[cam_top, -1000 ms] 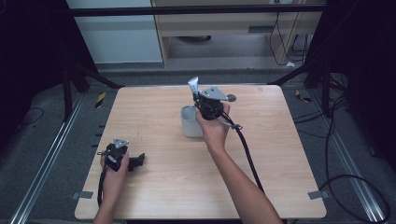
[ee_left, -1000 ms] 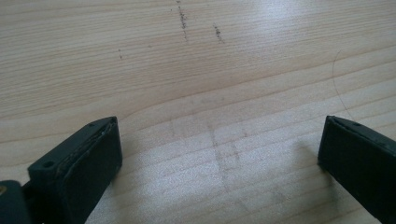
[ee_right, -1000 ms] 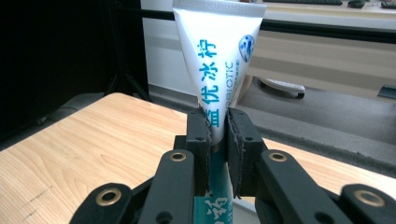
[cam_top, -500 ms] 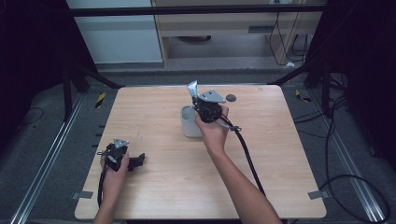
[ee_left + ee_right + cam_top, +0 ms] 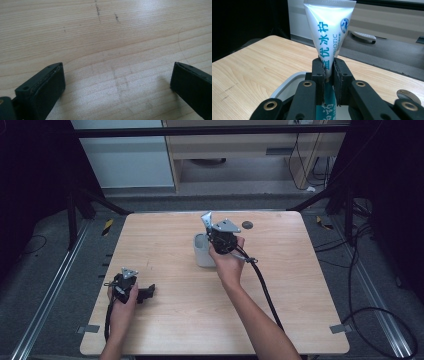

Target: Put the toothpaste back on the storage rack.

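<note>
Left gripper (image 5: pixel 145 292) rests low on the near left part of the table (image 5: pixel 165 330), its jaws spread wide with nothing between them but bare wood grain, as the left gripper view shows (image 5: pixel 117 82). It is well apart from the work and need do nothing for this step, except steady the cup if it starts to slide.

Moving right, the white cup (image 5: pixel 201 251) stands upright near the middle of the table, toward the far side. What it holds cannot be told for certain; in the right gripper view its rim (image 5: pixel 287 87) curves just below the jaws, and the lower end of the tube seems to dip inside.

Right gripper (image 5: pixel 214 231) sits directly over the cup, its jaws clamped tight on a white tube (image 5: pixel 329 32) with blue lettering, the flat crimped end pointing up. The grip is low on the tube's body, so the tube stands nearly upright.

The step looks like setting the tube into the cup. To do it well, keep the tube vertical and centred over the opening, lower until its bottom end meets the cup's floor, then open the jaws slowly so it leans against the rim rather than tipping the light cup.

A small dark disc (image 5: pixel 247 225) lies just right of the gripper.
</note>
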Demonstrator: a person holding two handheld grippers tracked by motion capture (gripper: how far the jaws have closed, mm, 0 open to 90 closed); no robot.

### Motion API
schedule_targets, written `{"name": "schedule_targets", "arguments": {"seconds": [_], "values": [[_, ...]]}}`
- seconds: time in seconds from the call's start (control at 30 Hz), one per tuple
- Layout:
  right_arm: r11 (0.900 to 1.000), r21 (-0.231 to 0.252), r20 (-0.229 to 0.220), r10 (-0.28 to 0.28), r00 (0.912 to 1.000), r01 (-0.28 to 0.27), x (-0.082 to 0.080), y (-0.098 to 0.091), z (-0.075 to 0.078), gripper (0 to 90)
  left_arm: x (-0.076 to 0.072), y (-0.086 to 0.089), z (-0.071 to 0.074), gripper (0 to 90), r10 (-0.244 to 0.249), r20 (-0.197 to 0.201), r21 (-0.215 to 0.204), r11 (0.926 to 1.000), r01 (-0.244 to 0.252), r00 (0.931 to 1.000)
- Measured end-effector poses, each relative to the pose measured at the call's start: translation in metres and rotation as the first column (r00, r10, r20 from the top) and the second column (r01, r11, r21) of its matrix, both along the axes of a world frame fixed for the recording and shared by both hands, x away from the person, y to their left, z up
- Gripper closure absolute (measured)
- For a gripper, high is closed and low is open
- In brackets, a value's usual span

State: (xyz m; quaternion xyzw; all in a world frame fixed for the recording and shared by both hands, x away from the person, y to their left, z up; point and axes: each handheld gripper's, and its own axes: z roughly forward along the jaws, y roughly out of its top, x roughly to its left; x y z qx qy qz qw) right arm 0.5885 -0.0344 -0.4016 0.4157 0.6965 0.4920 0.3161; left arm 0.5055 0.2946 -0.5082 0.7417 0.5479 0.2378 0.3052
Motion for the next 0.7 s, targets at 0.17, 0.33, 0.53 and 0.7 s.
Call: {"name": "schedule_targets", "arguments": {"seconds": [0.17, 0.33, 0.53, 0.7], "values": [[1.0000, -0.004, -0.011, -0.001, 0.9999, 0.001, -0.0011, 0.0001, -0.0015, 80.3, 0.0002, 0.0001, 0.0000, 0.0, -0.001, 0.000, 0.000, 1.0000, 0.001, 1.0000], [0.9999, -0.016, -0.027, -0.001, 0.9996, 0.000, -0.0024, -0.0001, -0.0041, 80.4, 0.0005, 0.0002, 0.0000, 0.0, -0.001, 0.000, 0.000, 1.0000, 0.001, 1.0000], [0.9997, -0.023, -0.051, 0.005, 0.9987, -0.006, -0.0012, 0.0008, -0.0062, 80.4, 0.0006, 0.0002, 0.0002, 0.0, -0.001, -0.002, 0.001, 1.0000, 0.001, 1.0000], [0.9994, -0.032, -0.064, 0.010, 0.9979, -0.012, -0.0004, 0.0019, -0.0088, 80.4, 0.0007, 0.0003, 0.0002, 0.0, -0.002, -0.002, 0.001, 1.0000, 0.002, 1.0000]]}}
